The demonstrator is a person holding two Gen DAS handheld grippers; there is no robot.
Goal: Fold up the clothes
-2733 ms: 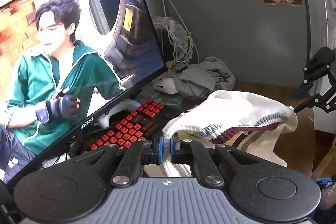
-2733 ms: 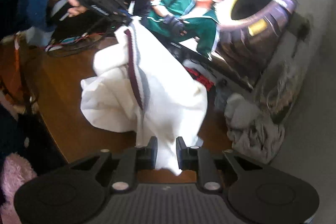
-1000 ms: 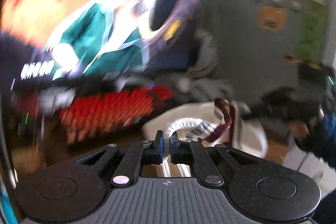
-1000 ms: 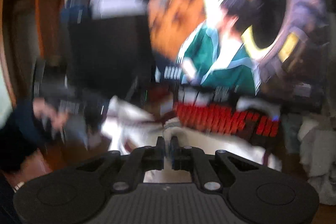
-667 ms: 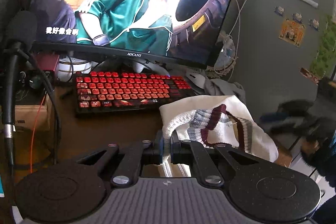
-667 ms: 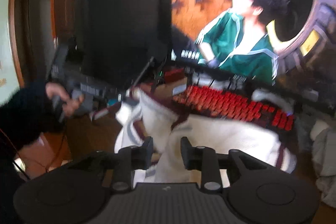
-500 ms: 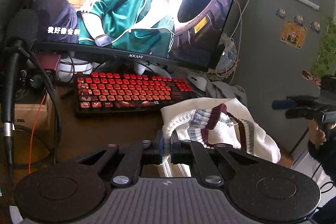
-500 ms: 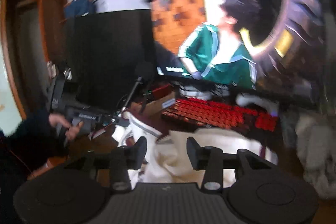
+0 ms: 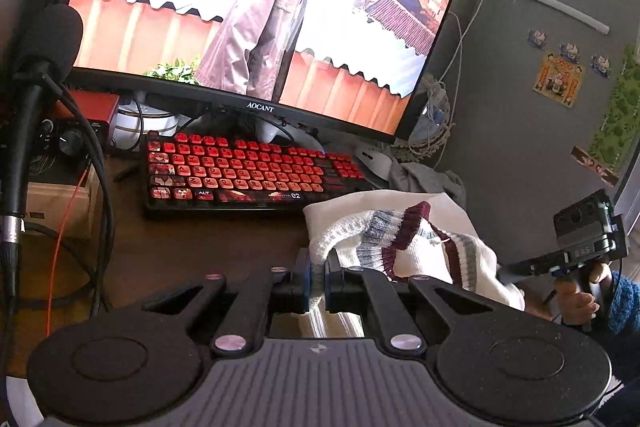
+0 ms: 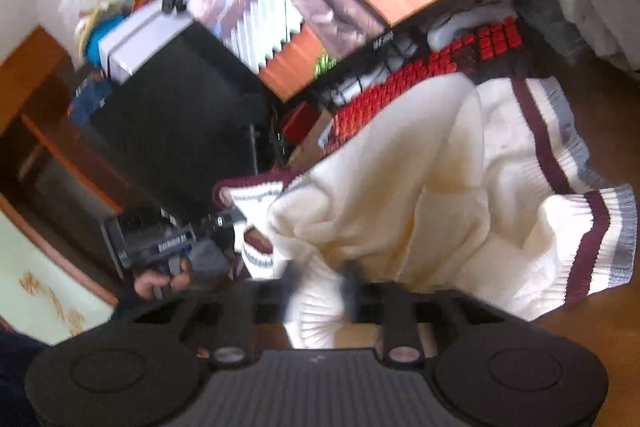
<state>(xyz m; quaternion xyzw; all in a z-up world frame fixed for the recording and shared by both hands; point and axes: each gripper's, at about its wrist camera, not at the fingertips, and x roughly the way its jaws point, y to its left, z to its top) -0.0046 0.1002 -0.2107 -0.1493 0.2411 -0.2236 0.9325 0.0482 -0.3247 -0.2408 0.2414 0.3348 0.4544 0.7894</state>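
Cream ribbed knit sweater (image 9: 404, 239), soft cloth; dark smooth wooden desk (image 9: 192, 247); matt speckled black plastic left gripper (image 9: 316, 277)

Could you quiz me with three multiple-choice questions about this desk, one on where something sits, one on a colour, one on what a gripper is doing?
1. Where is the keyboard?
A. Before the monitor
B. On the fridge
C. On the floor

2. The sweater is mostly:
A. Green
B. Cream with maroon and grey stripes
C. Black

3. The left gripper is:
A. Wide open
B. Shut on the sweater
C. Holding a mouse

Answers:
1 A, it lies below the screen.
2 B, the right wrist view shows it.
3 B, its jaws pinch the knit edge.
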